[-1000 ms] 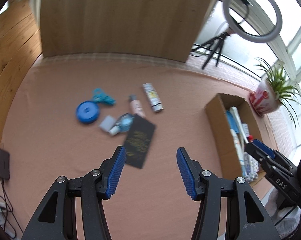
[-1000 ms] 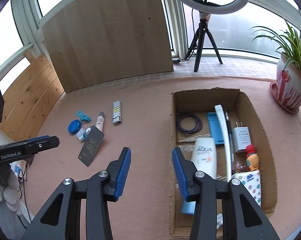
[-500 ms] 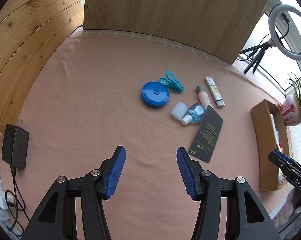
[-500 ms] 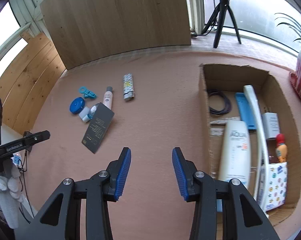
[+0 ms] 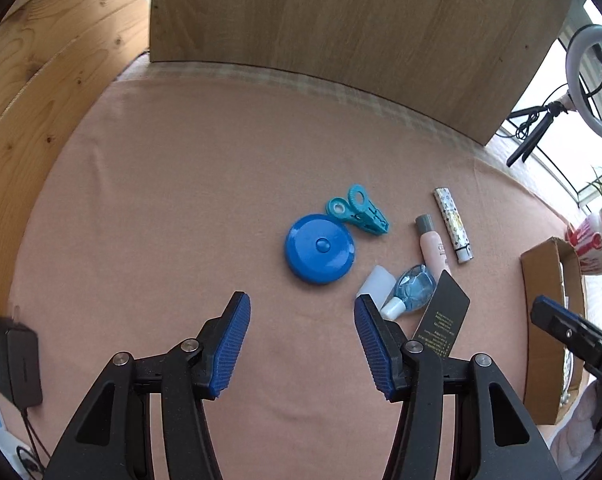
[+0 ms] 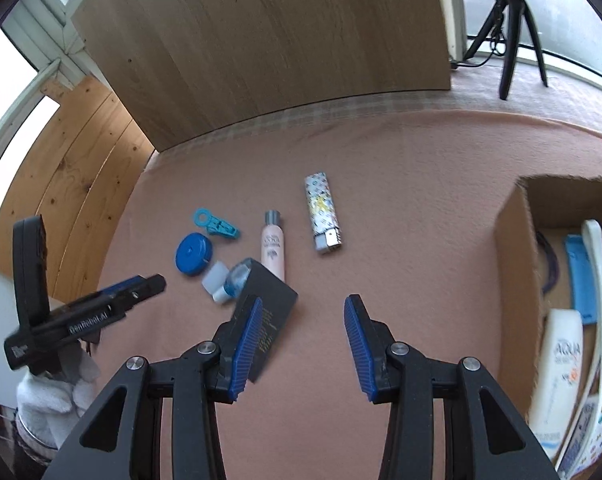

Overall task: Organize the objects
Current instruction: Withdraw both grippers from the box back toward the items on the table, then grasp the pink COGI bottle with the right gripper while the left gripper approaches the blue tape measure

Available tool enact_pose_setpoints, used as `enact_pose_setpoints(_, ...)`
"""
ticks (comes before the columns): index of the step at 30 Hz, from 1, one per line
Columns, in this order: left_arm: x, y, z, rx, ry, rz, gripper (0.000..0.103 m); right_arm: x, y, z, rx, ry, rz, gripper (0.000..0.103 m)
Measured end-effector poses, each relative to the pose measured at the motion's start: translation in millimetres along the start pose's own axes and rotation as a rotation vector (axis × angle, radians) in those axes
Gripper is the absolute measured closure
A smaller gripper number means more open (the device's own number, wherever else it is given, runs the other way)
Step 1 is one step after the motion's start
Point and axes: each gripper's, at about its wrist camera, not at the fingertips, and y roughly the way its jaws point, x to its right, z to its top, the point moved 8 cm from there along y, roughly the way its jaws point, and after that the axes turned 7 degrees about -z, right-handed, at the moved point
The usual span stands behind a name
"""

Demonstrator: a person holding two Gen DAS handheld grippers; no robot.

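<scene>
- Left wrist view: the left gripper (image 5: pixel 302 334) hangs with jaws spread and empty over the pink cloth (image 5: pixel 181 208). The blue round case (image 5: pixel 319 249) lies just beyond it, slightly right, nearer this claw than the other.
- Right wrist view: the right gripper (image 6: pixel 299 338) is spread and empty too. The black card (image 6: pixel 267 316) lies partly under its left finger, long axis near-to-far; the cardboard box (image 6: pixel 515 264) sits right.

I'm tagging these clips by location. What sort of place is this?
Probably a home sunroom or enclosed balcony set up for filming: large windows wrap around, a potted plant sits by the glass, and a ring light on a tripod stands beside the cloth-covered table.
</scene>
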Motion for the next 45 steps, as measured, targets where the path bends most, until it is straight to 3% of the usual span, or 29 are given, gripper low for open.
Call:
enact_pose_setpoints(8, -3.1, 23.4, 14.7, -0.007, -0.019, 0.025, 0.044, -23.5, 36.4, 19.9, -0.063, -0.027, -0.002, 0.064)
enact_pose_setpoints(23, 6.3, 48.3, 30.5, -0.008, 0.032, 0.080, 0.044, -39.1, 88.5, 32.5, -0.131, -0.096, -0.110, 0.067)
enact_pose_setpoints(29, 11.4, 49.8, 28.2, -0.010, 0.056, 0.056, 0.048, -36.4, 98.3, 26.5, -0.142, -0.104, -0.126, 0.083)
enact_pose_setpoints(30, 12.9, 50.6, 27.1, -0.014, 0.059, 0.047, 0.051, -36.7, 97.8, 25.3, -0.139, -0.113, -0.130, 0.084)
enact_pose_setpoints(39, 12.2, 49.0, 19.5, -0.013, 0.038, -0.013, 0.051, -38.9, 89.1, 1.4, -0.138, -0.143, -0.091, 0.084)
enact_pose_setpoints(45, 31.0, 43.6, -0.8, -0.019, 0.062, -0.077, 0.054, -30.6, 73.0, -25.5, -0.139, -0.152, -0.083, 0.084)
